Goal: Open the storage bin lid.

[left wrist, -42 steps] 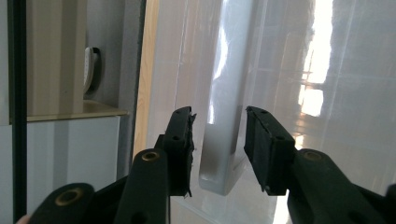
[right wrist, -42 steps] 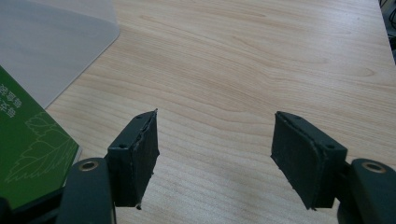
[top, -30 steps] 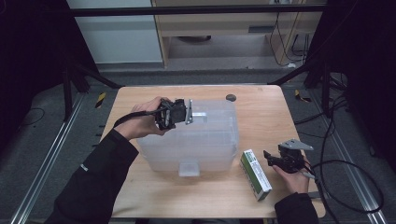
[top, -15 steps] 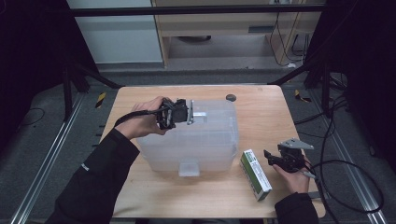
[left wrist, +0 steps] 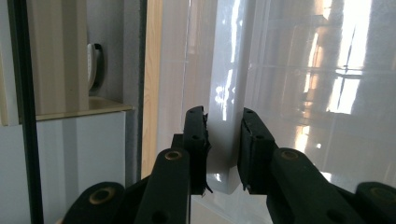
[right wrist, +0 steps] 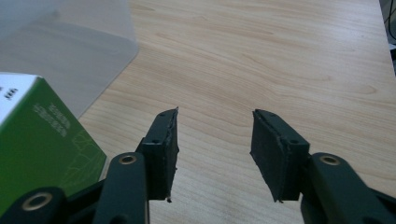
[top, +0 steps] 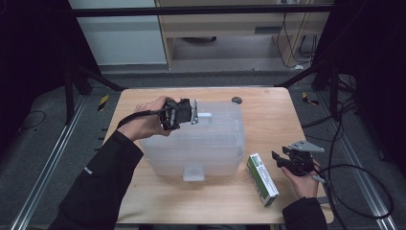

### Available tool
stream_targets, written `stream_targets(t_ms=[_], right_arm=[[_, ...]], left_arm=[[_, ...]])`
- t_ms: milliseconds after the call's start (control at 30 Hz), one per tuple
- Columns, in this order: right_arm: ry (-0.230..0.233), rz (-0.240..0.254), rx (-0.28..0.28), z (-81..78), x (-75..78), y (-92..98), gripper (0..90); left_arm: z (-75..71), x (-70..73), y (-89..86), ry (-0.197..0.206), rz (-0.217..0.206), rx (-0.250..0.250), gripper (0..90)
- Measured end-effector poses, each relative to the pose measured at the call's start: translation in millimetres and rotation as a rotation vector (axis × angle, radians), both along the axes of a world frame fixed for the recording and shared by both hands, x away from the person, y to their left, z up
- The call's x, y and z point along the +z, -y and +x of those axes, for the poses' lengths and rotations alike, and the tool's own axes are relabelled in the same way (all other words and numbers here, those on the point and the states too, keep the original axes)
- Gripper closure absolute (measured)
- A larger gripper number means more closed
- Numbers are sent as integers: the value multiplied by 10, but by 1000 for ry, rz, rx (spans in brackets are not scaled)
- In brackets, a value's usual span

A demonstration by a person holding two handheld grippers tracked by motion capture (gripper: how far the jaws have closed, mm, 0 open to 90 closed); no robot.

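Note:
A translucent plastic box [top: 201, 143] with its lid on stands mid-table. At its far left end my left gripper [top: 191, 111] is shut on the white latch [top: 205, 116]. In the left gripper view both pads press the latch [left wrist: 224, 158] beside the glossy lid [left wrist: 317, 93]. A green and white carton [top: 261, 178] lies flat to the right of the box. My right gripper [top: 277, 160] hovers just right of the carton, open. Its jaws have just been closing, with only bare wood between them [right wrist: 215, 116]. The carton [right wrist: 37, 135] sits to their left.
A small dark round thing [top: 236, 100] lies near the far edge of the wooden table [top: 268, 120]. A second white latch [top: 193, 173] is on the box's near side. Cables trail off the table's right side [top: 354, 172].

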State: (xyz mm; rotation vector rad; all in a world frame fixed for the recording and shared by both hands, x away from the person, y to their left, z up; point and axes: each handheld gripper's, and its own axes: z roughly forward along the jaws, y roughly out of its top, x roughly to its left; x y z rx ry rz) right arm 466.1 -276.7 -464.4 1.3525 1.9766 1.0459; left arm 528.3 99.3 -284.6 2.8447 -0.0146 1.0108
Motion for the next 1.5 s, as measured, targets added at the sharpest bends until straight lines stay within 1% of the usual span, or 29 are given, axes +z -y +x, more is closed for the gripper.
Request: stream_targets(t_ms=[67,100,267,367,400,433,467,500,567,800,933,1033,1067,1100,1167,1200,1233,1267,1400,1500], right_arm=[[4,-2,3,-2,12,-4,530],[9,3,11,-9,44,-16,561],[14,22,30,-23,138,-34,629],[10,37,40,-35,207,-38,674],[9,49,44,-46,243,-39,694],[9,49,44,-46,243,-39,694],[11,54,49,-55,270,-38,712],[13,67,65,-76,334,-47,746],[11,73,75,-88,375,-59,779],[13,71,133,-127,498,-166,857],[17,67,165,-153,572,-245,877],[20,68,176,-166,613,-280,884],[17,76,184,-180,653,-315,891],[17,76,184,-180,653,-315,891],[16,81,205,-199,703,-368,896],[16,81,205,-199,703,-368,896],[11,81,220,-206,727,-410,898],[12,78,227,-206,733,-422,898],[7,72,246,-210,756,-484,899],[2,81,257,-205,749,-518,900]], left_arm=[[9,10,6,5,7,-3,746],[14,24,12,3,16,4,745],[51,42,-5,2,-10,5,742],[65,60,1,-4,-1,9,741],[70,66,2,-7,0,11,742],[70,66,2,-7,0,11,741],[79,64,-3,-4,-12,10,741],[87,68,-13,-8,-27,18,739],[99,77,-16,-11,-30,19,738],[126,102,-3,-7,-23,28,737],[143,117,-2,-6,-23,33,735],[161,125,-1,0,-28,35,735],[170,138,8,-2,-18,41,734],[170,138,8,-2,-18,41,734],[191,146,12,1,-23,43,734],[191,146,12,1,-23,43,733],[211,163,10,-1,-25,41,732],[216,166,8,-7,-27,50,732],[250,180,4,-5,-35,50,730],[267,193,6,-5,-35,57,729]])
